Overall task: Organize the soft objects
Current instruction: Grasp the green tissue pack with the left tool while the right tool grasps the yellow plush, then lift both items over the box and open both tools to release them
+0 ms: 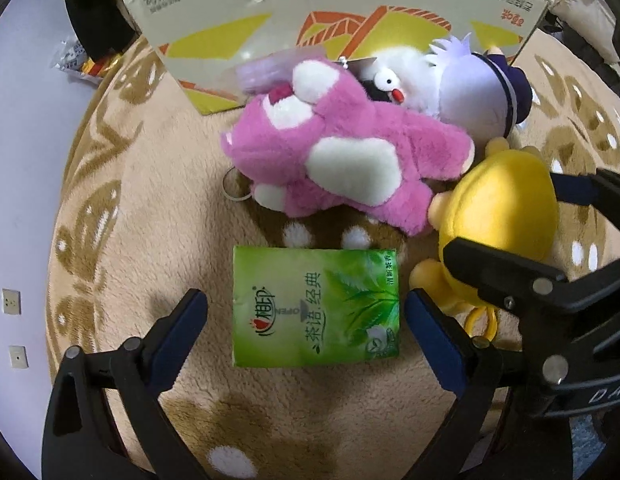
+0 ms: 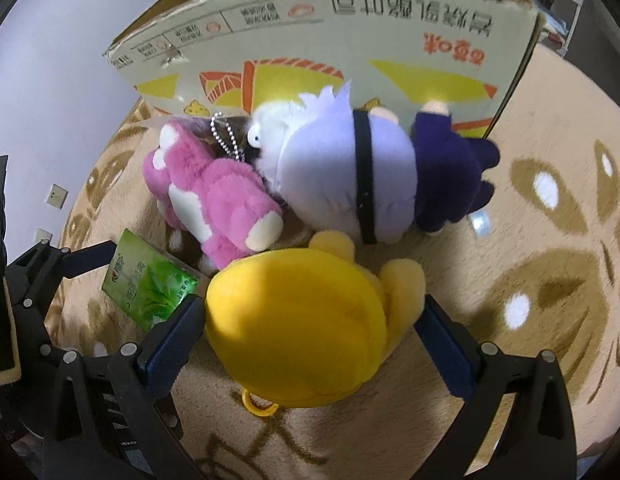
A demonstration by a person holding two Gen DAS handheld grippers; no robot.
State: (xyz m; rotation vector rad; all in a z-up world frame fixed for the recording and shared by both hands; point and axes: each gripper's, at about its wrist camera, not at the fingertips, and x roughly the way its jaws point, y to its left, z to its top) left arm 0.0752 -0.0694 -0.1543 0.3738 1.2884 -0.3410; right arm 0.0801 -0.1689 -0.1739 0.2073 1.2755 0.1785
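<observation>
A green tissue pack (image 1: 316,307) lies flat on the beige rug between the fingers of my left gripper (image 1: 306,306), which is open around it without touching. A pink plush bear (image 1: 338,152) lies just beyond it. A yellow plush (image 2: 298,332) sits between the fingers of my right gripper (image 2: 310,320), which is open with its pads beside the plush's sides. A white and purple plush doll (image 2: 350,176) lies behind, against a cardboard box (image 2: 310,40). In the left wrist view the yellow plush (image 1: 506,204) and right gripper are at the right. The tissue pack (image 2: 150,284) also shows in the right wrist view.
The cardboard box (image 1: 334,4) stands at the back edge of the round patterned rug (image 1: 150,220). A keyring (image 1: 234,186) lies beside the pink bear. A wall with sockets (image 1: 11,301) is at the left, with wrappers (image 1: 76,60) on the floor.
</observation>
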